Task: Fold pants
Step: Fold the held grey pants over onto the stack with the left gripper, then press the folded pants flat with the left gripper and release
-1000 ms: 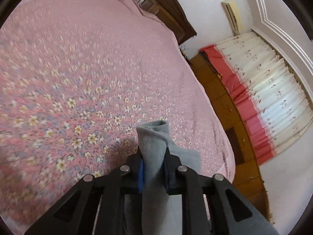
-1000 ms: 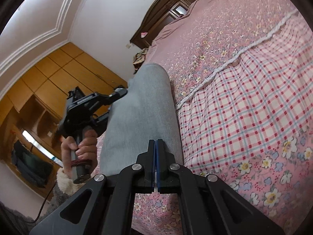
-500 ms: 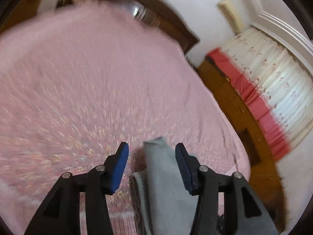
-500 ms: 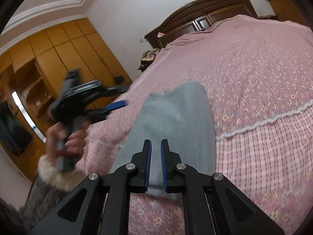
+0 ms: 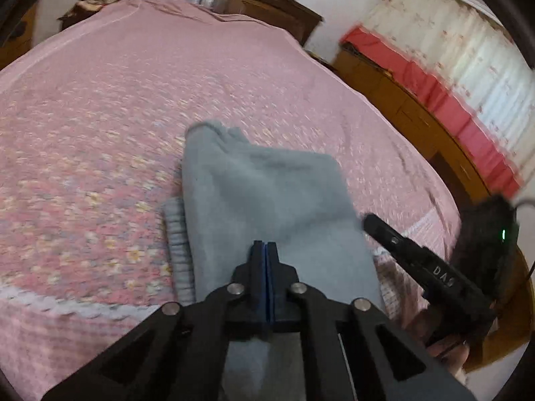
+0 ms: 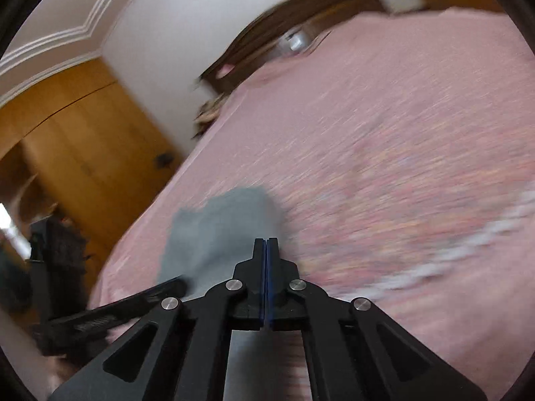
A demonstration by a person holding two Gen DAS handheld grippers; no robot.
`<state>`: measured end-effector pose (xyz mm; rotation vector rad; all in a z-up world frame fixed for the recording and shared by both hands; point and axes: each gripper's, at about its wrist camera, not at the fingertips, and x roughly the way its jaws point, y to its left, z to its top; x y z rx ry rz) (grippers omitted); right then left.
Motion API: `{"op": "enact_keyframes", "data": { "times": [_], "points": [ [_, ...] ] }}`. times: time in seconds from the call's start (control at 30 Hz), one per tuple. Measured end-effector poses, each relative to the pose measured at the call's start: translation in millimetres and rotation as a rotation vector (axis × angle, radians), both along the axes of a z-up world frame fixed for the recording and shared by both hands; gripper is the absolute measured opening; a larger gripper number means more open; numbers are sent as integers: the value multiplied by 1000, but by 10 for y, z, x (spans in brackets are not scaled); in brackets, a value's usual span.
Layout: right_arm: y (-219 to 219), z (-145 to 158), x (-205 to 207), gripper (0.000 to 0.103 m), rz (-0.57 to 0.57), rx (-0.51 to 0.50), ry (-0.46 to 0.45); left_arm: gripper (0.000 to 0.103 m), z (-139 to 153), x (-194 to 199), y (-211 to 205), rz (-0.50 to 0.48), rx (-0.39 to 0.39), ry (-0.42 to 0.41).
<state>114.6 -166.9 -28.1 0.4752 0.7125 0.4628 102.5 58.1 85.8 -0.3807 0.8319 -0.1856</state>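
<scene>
The grey pants [image 5: 267, 193] lie folded on the pink floral bedspread [image 5: 100, 133], with a ribbed waistband edge [image 5: 177, 234] showing along their left side. My left gripper [image 5: 266, 245] hovers over their near end, shut, with nothing visible between its blue pads. The right gripper [image 5: 418, 260] reaches in from the right beside the fold. In the blurred right wrist view the pants [image 6: 217, 234] lie ahead and to the left of my right gripper [image 6: 266, 242]. It is shut and empty, and the left gripper [image 6: 133, 307] is low on the left.
The bed's dark wooden headboard [image 5: 217, 0] is at the far end. A wooden cabinet [image 5: 418, 117] and a red and white curtain [image 5: 468, 77] line the right side. Wooden wardrobes [image 6: 83, 140] stand left of the bed. A white lace seam [image 5: 67, 304] crosses the bedspread near me.
The left gripper opened, let go of the pants and shut again. The right gripper opened slightly and then shut. The pants now lie folded on the bed. Both grippers have pulled back.
</scene>
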Motion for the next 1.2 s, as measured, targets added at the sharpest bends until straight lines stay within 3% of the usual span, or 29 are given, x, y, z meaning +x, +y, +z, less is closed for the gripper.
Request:
{"op": "enact_keyframes", "data": {
  "times": [0.03,0.13,0.23,0.3,0.37,0.43,0.53,0.63,0.73,0.9,0.93,1.03,1.07,1.13,1.2],
  "points": [
    [-67,35,-26,3,-24,-3,-3,3,102,-42,16,29,32,-26],
    [-177,144,22,3,45,136,-10,3,384,-27,3,37,69,-108],
    [-54,259,192,3,199,236,-24,3,477,75,-99,13,77,-124],
    [177,321,323,3,294,179,-46,3,383,178,-168,15,70,-114],
    [363,293,399,3,323,57,-59,3,150,258,-223,38,87,-43],
    [523,137,523,1,356,-30,7,3,-85,362,-177,40,97,5],
    [445,-38,557,0,314,-33,-9,2,-130,402,-108,24,59,5],
    [297,17,458,0,201,-40,-61,2,-7,418,-85,41,81,10],
    [170,114,347,0,142,-39,-70,2,196,278,-154,48,97,-35],
    [-148,186,-82,2,157,177,-30,3,298,-169,-372,25,97,-80],
    [-126,162,-139,2,182,194,-14,3,252,-181,-369,26,101,-69],
    [-6,-59,-144,1,181,60,70,3,-122,-54,-362,43,98,28],
    [-18,-169,-131,0,182,62,116,3,-145,-71,-338,47,88,28],
    [-159,-173,-179,1,162,166,161,3,-118,-111,-291,53,60,25],
    [-263,-65,-298,2,159,195,168,3,31,-229,-251,56,63,9]
  ]
}}
